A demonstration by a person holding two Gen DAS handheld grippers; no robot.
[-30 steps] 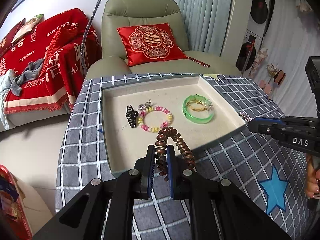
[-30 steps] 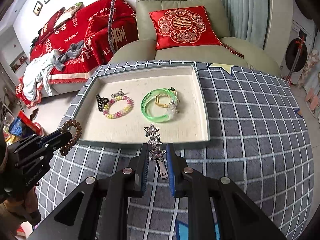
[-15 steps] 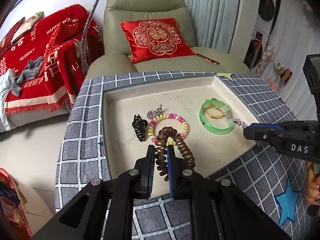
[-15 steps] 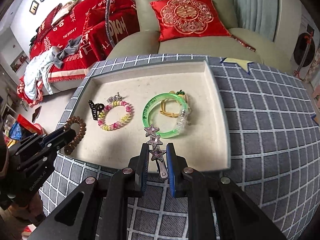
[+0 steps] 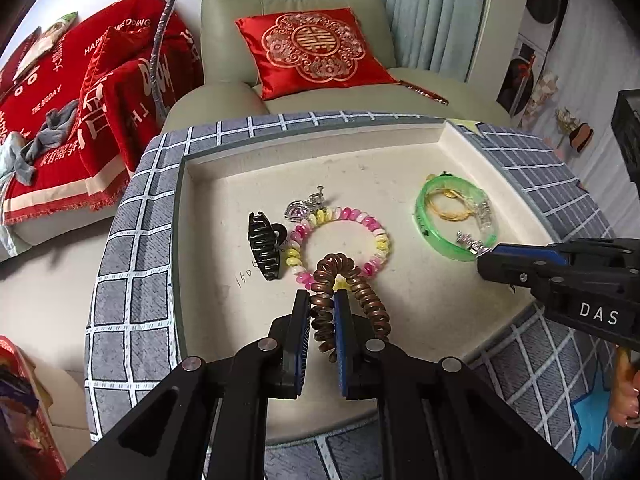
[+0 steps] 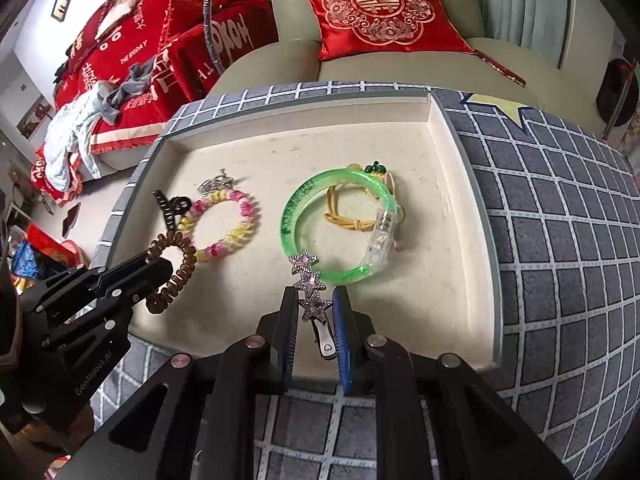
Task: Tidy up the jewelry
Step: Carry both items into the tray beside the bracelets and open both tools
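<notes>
The left gripper [image 5: 322,308] is clamped on a brown spiral hair tie [image 5: 348,280], one strand pinched between its blue-lined jaws and the rest looping forward over the near left part of the cream tray [image 5: 188,248]. The right gripper [image 6: 314,312] is closed on a star hair clip [image 6: 310,284]; its three glittery stars reach forward over the near edge of the tray and overlap the near rim of the green bangle [image 6: 304,216].

The tray sits on a grey grid-patterned cloth [image 6: 560,208]. Toward its left edge lies a black claw clip [image 5: 264,244], touching a pink and yellow beaded bracelet [image 5: 352,216], and a silver heart charm [image 5: 300,208] rests at the bracelet's far side. The hair tie's loop hangs just in front of that bracelet, covering part of its near side. Toward the right edge the green bangle encircles a yellow cord [image 6: 348,216], with a small dark green ornament [image 6: 374,168] at its far rim.

Beyond the far edge stands a pale green armchair [image 5: 288,0] with a red embroidered cushion [image 5: 316,48], and a red blanket [image 6: 132,48] lies to the left
</notes>
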